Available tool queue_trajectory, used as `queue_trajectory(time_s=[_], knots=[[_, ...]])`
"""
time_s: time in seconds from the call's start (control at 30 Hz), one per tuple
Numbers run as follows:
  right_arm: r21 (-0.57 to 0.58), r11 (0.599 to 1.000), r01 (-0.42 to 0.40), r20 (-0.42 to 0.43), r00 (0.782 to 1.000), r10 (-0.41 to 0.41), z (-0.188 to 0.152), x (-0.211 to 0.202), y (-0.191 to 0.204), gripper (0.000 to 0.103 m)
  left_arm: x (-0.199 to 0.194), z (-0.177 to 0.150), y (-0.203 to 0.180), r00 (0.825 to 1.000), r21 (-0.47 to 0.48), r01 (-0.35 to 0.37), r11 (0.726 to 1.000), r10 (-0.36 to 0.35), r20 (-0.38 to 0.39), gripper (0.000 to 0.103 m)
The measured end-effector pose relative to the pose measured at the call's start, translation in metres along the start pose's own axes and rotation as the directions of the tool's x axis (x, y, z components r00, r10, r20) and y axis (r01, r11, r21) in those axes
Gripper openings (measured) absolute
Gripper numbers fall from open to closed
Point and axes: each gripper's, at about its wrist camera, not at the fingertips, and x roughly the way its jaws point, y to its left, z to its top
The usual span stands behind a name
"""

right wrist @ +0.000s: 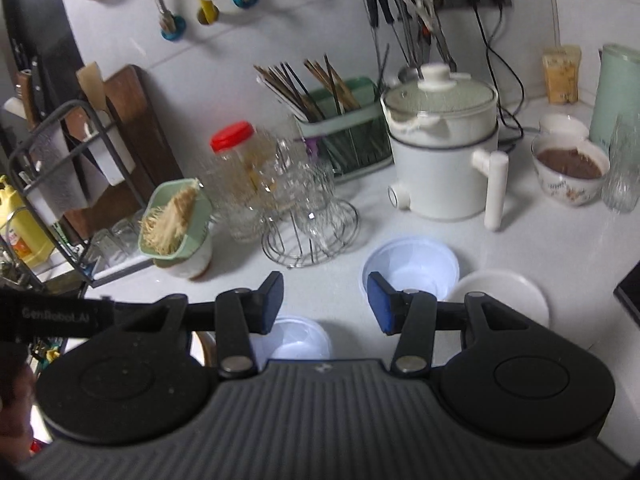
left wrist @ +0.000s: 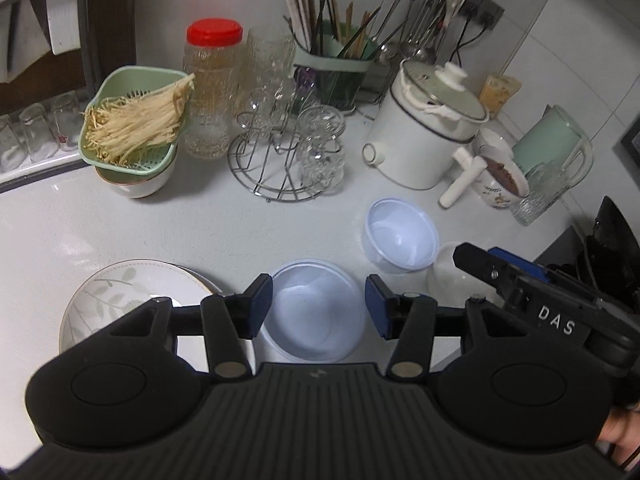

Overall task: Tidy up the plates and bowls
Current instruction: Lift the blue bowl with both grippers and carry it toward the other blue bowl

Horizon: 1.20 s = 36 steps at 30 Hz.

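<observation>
Left wrist view: left gripper (left wrist: 319,306) released, empty, above near clear bowl (left wrist: 314,312); second clear bowl (left wrist: 398,234) beyond it; leaf plate (left wrist: 120,292) left of it. Right gripper (right wrist: 325,302) released, empty. Between picks; next: grasp a rim, likely nesting the bowls

pale leaf-print plate (left wrist: 120,292), translucent white bowls (left wrist: 314,312), red-lidded jar (left wrist: 212,88), mint green strainer (left wrist: 132,120)

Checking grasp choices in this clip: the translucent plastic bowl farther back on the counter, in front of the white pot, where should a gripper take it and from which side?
Probably by the rim. The translucent bowl stands upright and open-mouthed, too wide to span, so one finger inside and one outside the thin wall suits. Come from above on its near side: the white lid sits close on its right, the white pot behind.
</observation>
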Motion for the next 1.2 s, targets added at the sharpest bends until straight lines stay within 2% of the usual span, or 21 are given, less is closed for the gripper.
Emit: queue_trajectory(time_s=[0.23, 0.43, 0.7, 0.9, 1.1, 1.2], knots=[[-0.039, 0.999, -0.011, 0.018, 1.0, 0.012, 0.007, -0.023, 0.01, 0.049, -0.034, -0.01, -0.004, 0.997, 0.006, -0.016, 1.0, 0.015, 0.07, 0.057], [-0.026, 1.0, -0.001, -0.014, 1.0, 0.001, -0.002, -0.027, 0.023, 0.049, -0.047, -0.022, 0.01, 0.997, -0.021, -0.012, 1.0, 0.014, 0.072, 0.057], [0.026, 0.999, 0.042, -0.034, 0.999, -0.041, -0.023, -0.03, 0.02, 0.049, -0.046, -0.034, 0.02, 0.998, -0.03, 0.024, 0.999, -0.023, 0.053, 0.057], [0.041, 0.995, 0.094, -0.033, 0.995, -0.092, -0.03, -0.037, 0.019, 0.049, -0.036, -0.037, 0.019, 0.995, -0.051, 0.089, 0.995, -0.087, 0.038, 0.057], [0.034, 0.99, 0.138, -0.028, 0.99, -0.137, -0.031, -0.042, 0.018, 0.049, -0.025, -0.034, 0.016, 0.993, -0.02, 0.116, 0.993, -0.115, 0.02, 0.057], [0.055, 0.987, 0.153, -0.018, 0.988, -0.152, -0.031, -0.045, 0.015, 0.049, -0.028, -0.03, 0.013, 0.991, 0.01, 0.127, 0.992, -0.127, 0.04, 0.057]])
